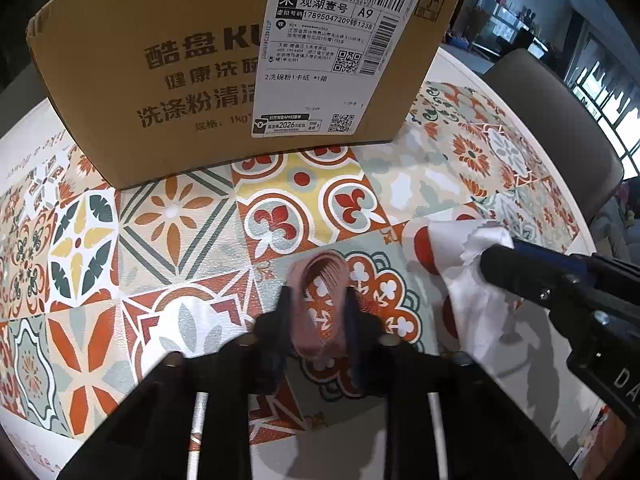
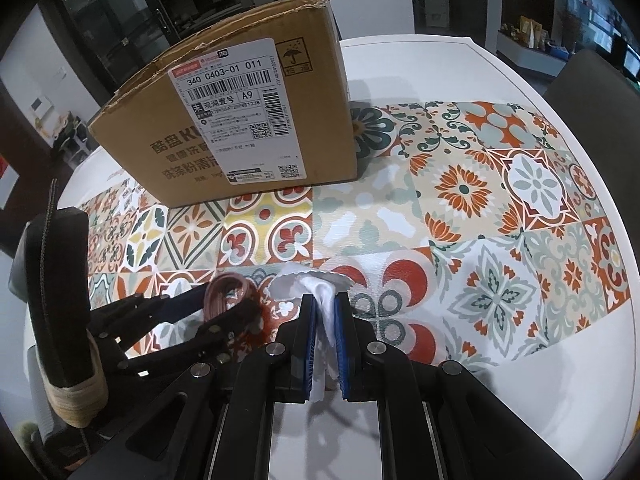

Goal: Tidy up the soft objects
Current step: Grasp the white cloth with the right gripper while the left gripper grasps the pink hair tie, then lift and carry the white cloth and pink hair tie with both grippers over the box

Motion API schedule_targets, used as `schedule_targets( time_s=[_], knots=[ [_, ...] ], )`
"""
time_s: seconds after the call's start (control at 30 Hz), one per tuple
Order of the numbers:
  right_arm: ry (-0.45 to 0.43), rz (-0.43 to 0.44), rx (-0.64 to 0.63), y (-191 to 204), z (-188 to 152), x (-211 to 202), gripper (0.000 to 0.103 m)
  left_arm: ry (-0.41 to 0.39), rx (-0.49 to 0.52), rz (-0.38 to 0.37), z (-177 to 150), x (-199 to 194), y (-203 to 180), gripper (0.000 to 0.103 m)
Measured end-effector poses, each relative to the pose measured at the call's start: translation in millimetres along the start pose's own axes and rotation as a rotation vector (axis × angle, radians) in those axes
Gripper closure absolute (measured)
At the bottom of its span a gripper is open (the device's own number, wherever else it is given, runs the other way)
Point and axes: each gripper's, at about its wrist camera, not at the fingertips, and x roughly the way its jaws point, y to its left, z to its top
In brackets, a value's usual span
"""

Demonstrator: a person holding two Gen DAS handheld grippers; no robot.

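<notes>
My left gripper (image 1: 318,300) is shut on a pink elastic band (image 1: 320,276), a soft loop that sticks out past the fingertips above the patterned tablecloth. It also shows in the right wrist view (image 2: 230,294), where the left gripper (image 2: 224,308) is at lower left. My right gripper (image 2: 325,300) is shut on a white cloth (image 2: 320,286) with a scalloped edge, bunched between the blue pads. In the left wrist view the right gripper (image 1: 494,258) comes in from the right with the white cloth (image 1: 472,280) hanging from it.
A brown cardboard box (image 1: 224,68) with a white shipping label stands on the tablecloth straight ahead; it also shows in the right wrist view (image 2: 236,120), top open. The round white table (image 2: 400,52) carries the tiled-pattern cloth (image 2: 500,200). A dark chair (image 1: 560,120) stands at the right.
</notes>
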Motion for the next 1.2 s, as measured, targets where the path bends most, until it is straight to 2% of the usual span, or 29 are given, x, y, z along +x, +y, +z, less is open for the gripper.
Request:
schedule_targets(
  time_s=[0.07,0.1,0.57,1.2],
  knots=[
    [0.001,0.005,-0.004,1.3,-0.4,-0.6,0.092,-0.005,-0.002,-0.002,-1.0,-2.5,1.4,0.094],
    [0.001,0.007,-0.006,1.8,-0.5,-1.2,0.092,-0.010,-0.001,0.000,-1.7,-4.5,1.9,0.094],
    [-0.058,0.049,-0.027,15.5,1.0,-29.6,0.092,-0.142,-0.050,0.015,-4.9,-72.2,14.2,0.095],
    [-0.200,0.057,-0.056,40.3,8.9,-82.8,0.092,-0.304,-0.028,0.054,-0.1,-148.4,15.0,0.095]
  ],
)
